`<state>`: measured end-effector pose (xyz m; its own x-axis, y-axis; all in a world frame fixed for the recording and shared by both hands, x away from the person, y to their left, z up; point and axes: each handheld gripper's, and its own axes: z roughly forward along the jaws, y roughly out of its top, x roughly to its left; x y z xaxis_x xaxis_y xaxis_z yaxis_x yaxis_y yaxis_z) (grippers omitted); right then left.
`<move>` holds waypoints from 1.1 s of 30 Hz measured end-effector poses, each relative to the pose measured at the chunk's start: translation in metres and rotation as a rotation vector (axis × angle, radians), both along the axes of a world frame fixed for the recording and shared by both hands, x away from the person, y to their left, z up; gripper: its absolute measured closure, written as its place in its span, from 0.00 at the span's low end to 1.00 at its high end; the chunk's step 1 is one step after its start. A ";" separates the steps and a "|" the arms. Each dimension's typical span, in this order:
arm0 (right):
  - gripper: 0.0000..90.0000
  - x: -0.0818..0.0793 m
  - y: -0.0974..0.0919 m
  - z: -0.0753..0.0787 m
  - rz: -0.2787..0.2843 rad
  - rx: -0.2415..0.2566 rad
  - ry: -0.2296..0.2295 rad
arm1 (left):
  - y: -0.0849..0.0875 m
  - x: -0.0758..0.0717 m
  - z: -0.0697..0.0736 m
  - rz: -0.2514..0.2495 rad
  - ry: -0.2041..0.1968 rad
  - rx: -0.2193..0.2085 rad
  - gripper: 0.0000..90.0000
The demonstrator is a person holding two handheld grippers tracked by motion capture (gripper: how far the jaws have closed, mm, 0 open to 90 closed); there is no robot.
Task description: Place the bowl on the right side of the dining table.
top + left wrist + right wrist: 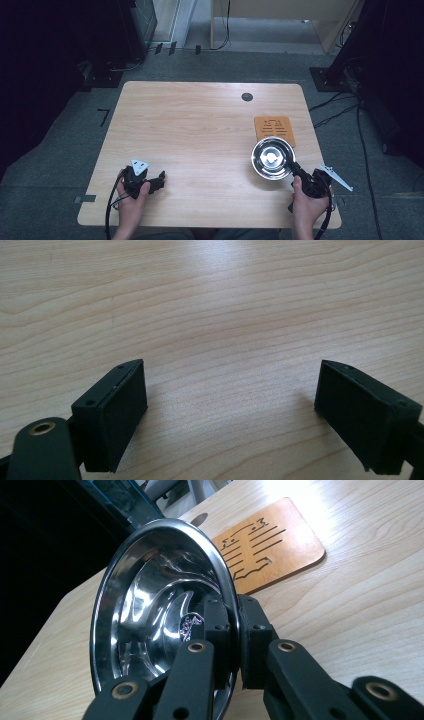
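Observation:
A shiny steel bowl [272, 158] hangs over the right side of the table, held by its rim. My right gripper [295, 169] is shut on the bowl's near rim; in the right gripper view the bowl [155, 610] is tipped on edge, one jaw inside it and one outside, and my right gripper [235, 625] pinches the rim. Just beyond the bowl, an orange-brown wooden mat [274, 130] with cut slots lies flat on the table, the same mat [270, 545] as in the right gripper view. My left gripper [161, 178] rests open at the table's front left; my left gripper [230, 410] has bare wood between its jaws.
The light wooden table [200, 130] has a round cable hole [247, 97] near its far edge. Dark equipment stands on the floor at both sides, and cables run on the floor to the right.

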<state>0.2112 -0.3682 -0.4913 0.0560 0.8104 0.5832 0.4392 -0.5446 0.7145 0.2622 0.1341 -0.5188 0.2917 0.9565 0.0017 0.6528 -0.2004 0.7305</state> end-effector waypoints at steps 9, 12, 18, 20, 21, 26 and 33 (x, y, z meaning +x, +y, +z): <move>0.96 0.005 -0.008 0.001 -0.022 -0.006 0.003 | 0.000 0.000 0.000 0.000 -0.001 0.000 0.15; 0.96 0.008 -0.011 0.002 -0.030 -0.005 0.008 | 0.000 0.000 0.000 0.000 -0.001 0.000 0.15; 0.96 0.014 -0.017 0.005 -0.041 -0.019 0.014 | 0.000 0.000 0.000 0.000 0.000 0.001 0.15; 0.96 0.017 -0.019 0.005 -0.047 -0.017 0.020 | 0.000 0.000 0.000 0.000 0.000 0.000 0.15; 0.96 0.018 -0.020 0.005 -0.051 -0.019 0.021 | 0.000 0.000 0.000 0.000 0.000 0.000 0.15; 0.96 0.026 -0.024 0.004 -0.059 -0.016 0.034 | 0.000 0.000 0.000 0.000 0.000 0.000 0.15; 0.96 0.038 -0.027 0.003 -0.068 -0.023 0.048 | 0.000 0.000 0.000 0.000 0.000 0.000 0.15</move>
